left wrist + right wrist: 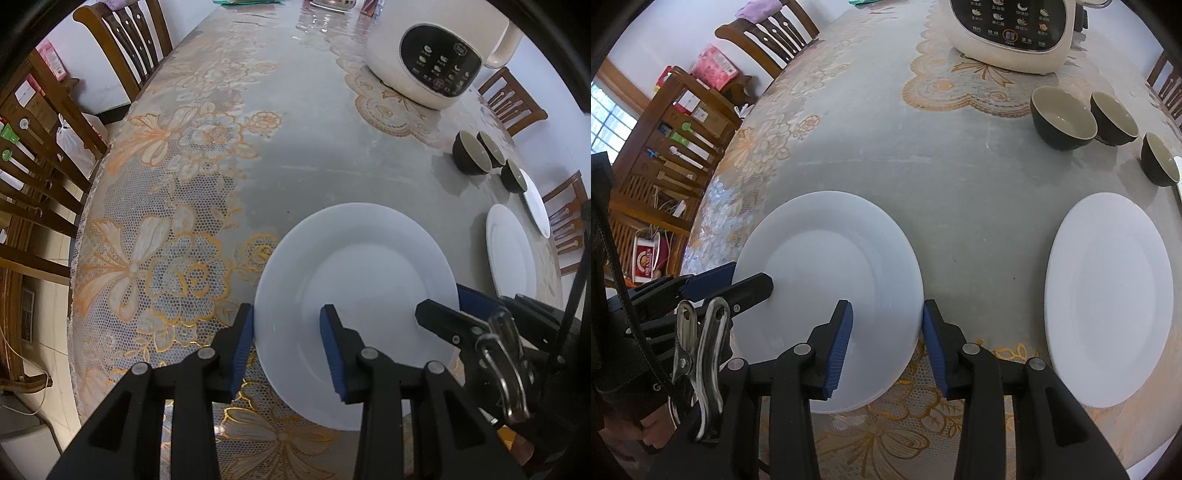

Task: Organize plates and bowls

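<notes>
Both tongs straddled opposite rims of one white plate (354, 280) lying flat on the counter (295, 147): left tongs (288, 350) at its left edge, right tongs (886, 350) at its right. Jaws were spread, not pinching, pads beside the rim. A second plate (1108, 295) and dark bowls (1063, 118) lay well apart. Likely a release; best lift both straight up without nudging the rim.

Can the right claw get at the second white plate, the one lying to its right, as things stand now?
Probably yes, once it lets go: the right claw straddles the near plate's rim, and bare tablecloth separates it from the second plate.
</notes>
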`<state>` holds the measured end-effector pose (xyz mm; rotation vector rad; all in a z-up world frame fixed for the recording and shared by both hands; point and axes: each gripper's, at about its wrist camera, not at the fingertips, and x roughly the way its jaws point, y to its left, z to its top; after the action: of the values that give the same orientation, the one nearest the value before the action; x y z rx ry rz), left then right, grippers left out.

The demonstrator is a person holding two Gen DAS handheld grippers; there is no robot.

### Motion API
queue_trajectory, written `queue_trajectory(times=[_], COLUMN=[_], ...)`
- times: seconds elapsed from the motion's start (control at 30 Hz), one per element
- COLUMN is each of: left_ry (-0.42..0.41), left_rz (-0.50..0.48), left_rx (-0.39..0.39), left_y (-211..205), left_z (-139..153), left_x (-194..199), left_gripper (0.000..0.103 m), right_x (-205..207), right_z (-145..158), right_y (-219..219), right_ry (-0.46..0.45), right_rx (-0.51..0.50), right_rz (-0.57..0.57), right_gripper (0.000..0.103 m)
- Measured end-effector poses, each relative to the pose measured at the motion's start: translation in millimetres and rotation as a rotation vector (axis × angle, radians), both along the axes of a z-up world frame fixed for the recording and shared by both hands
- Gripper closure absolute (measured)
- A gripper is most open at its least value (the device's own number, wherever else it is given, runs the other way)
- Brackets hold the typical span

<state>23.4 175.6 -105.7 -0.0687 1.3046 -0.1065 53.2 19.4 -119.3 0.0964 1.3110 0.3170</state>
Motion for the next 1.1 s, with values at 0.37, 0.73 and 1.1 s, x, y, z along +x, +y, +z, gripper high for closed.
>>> queue_trajectory(times=[0.37,0.73,1.1], left_ry=[-0.019,-0.036,-0.057], left_rz=[-0.008,0.016,0.028], left_rx=[0.036,0.041,0.039], left_y=[0.5,-6.3,-33.8], left_z=[8.0,20.2,37.6], left_x=[-6.9,-13.6,-20.1], left_gripper=[0.044,0.043,0.043], right_x=[-5.5,-14.5,-23.0], right_z=[2.8,20.0,41.4], right_y=[-7.5,-14.9,-42.2], right_ry=[0.002,-0.041,-0.084], right_rx=[0.040,0.055,0.034], right_rz=[-0.051,-0.011,0.024], right_gripper=[0.062,0.061,0.061])
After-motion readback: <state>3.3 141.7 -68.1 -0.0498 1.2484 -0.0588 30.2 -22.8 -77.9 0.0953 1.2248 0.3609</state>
